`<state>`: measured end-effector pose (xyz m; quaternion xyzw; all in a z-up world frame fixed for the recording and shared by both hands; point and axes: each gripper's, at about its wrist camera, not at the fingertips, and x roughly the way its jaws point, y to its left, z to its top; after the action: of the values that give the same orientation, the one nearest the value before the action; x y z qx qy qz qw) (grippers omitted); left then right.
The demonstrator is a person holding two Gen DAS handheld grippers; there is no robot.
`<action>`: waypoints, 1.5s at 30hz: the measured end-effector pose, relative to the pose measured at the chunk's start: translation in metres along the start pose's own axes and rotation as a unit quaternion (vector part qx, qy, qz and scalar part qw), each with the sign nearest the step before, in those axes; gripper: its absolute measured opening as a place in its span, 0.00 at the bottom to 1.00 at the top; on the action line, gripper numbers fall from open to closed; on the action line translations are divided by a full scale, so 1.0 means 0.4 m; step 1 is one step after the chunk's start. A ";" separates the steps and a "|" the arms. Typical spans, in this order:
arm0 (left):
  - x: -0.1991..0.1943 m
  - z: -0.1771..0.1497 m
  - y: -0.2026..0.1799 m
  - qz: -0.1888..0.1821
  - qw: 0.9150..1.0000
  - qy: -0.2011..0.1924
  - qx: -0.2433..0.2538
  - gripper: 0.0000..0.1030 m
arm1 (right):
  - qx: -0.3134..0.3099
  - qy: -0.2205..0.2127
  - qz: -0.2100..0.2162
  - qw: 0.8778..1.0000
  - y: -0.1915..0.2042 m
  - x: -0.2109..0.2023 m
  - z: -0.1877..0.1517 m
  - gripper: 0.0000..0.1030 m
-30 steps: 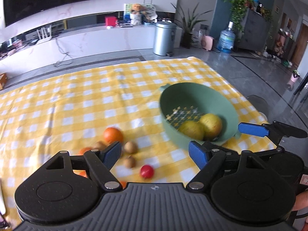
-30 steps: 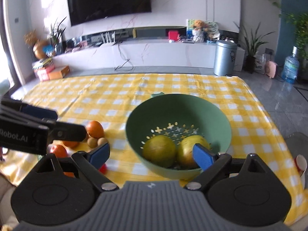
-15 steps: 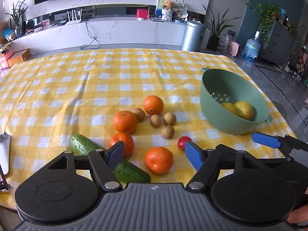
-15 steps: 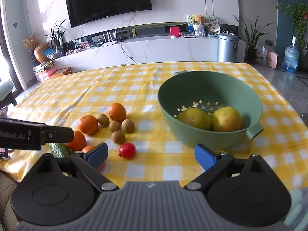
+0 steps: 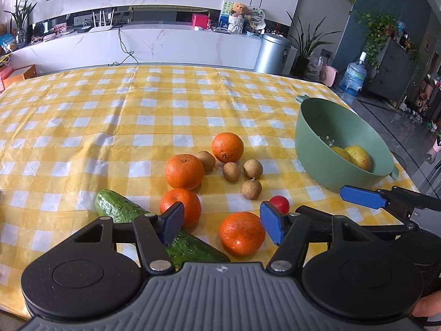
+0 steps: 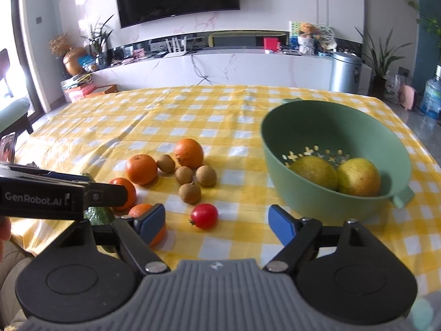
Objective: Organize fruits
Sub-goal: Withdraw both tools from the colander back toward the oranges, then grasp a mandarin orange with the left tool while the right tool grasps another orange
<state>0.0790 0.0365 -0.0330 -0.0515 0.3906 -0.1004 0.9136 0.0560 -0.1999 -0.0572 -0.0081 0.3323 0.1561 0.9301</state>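
Jaws closing above loose oranges [image 5: 242, 233]

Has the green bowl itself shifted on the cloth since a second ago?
Cannot tell. The green bowl sits further right in both views, but the camera swung; against the checked cloth no clear shift shows.

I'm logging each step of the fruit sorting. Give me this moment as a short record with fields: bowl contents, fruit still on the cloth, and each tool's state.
bowl: green bowl at the right, holding two yellow fruits
oranges on cloth: four
brown fruits on cloth: four small ones
red fruit: one, ahead of the right tool
cucumber: at the near left
left tool: jaws closing, nearest orange between them, not gripped
right tool: jaws closing, nothing held
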 end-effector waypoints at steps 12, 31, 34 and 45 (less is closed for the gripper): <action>0.041 0.013 0.062 0.013 1.000 -0.003 -0.014 0.61 | -0.043 -0.012 0.005 0.999 0.027 0.063 0.040 0.55; 0.130 0.022 0.038 0.064 0.994 0.057 0.073 0.48 | -0.046 -0.007 0.035 0.998 0.035 0.099 0.025 0.49; 0.129 0.020 0.041 0.064 0.994 0.051 0.071 0.47 | -0.049 -0.008 0.035 0.998 0.036 0.093 0.021 0.49; 0.069 0.035 0.038 0.049 0.998 0.012 0.043 0.46 | -0.047 -0.004 0.075 0.996 0.068 0.057 0.000 0.49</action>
<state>0.1100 0.0454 -0.0455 0.0082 0.3989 -0.0730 0.9140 0.0646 -0.1676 -0.0689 -0.0258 0.3204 0.2407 0.9158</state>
